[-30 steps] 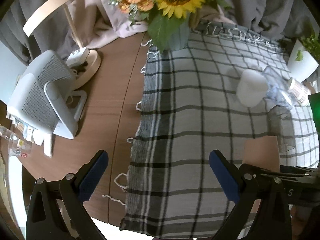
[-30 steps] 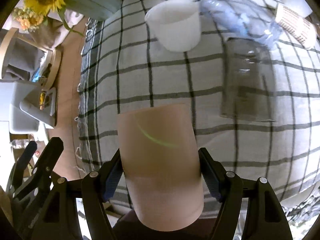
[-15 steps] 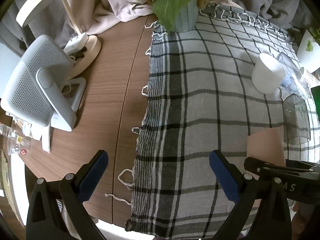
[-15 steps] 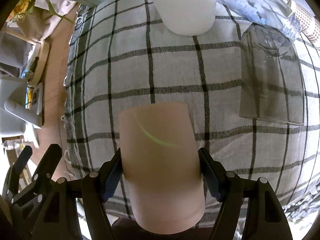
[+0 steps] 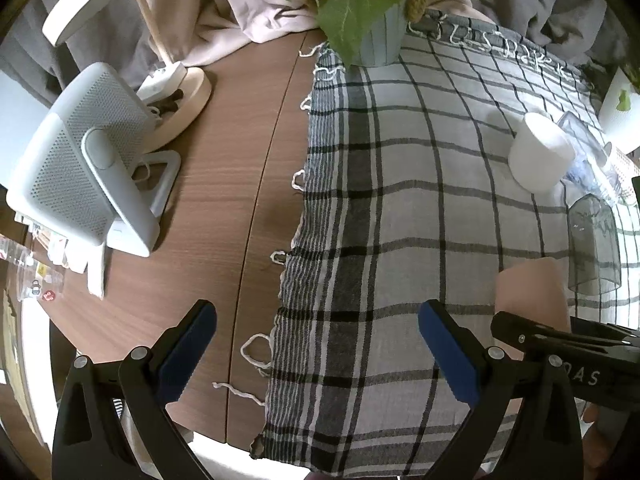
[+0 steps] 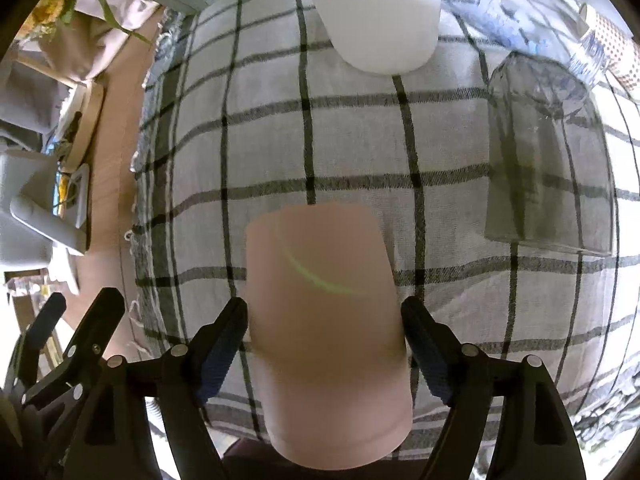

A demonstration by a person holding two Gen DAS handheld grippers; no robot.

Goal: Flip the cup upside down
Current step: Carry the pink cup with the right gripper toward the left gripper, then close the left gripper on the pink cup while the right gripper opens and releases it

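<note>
So the right hand-held gripper (image 6: 322, 334) keeps pinching the pink cup (image 6: 326, 304), now lower toward the clear glass (image 6: 546, 156) at 2 o'clock; left hand-held gripper (image 5: 316, 346) stays spread.

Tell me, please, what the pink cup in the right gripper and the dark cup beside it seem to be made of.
The pink cup, held in the right gripper, looks like matte plastic or silicone: opaque, even colour, only a faint greenish streak on its side. The dark cup, standing upside down, looks like smoky transparent glass or clear plastic: the checked cloth shows through it.

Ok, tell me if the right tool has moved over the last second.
Yes. The right tool, gripping the pink cup, moved closer to the white cup.
</note>
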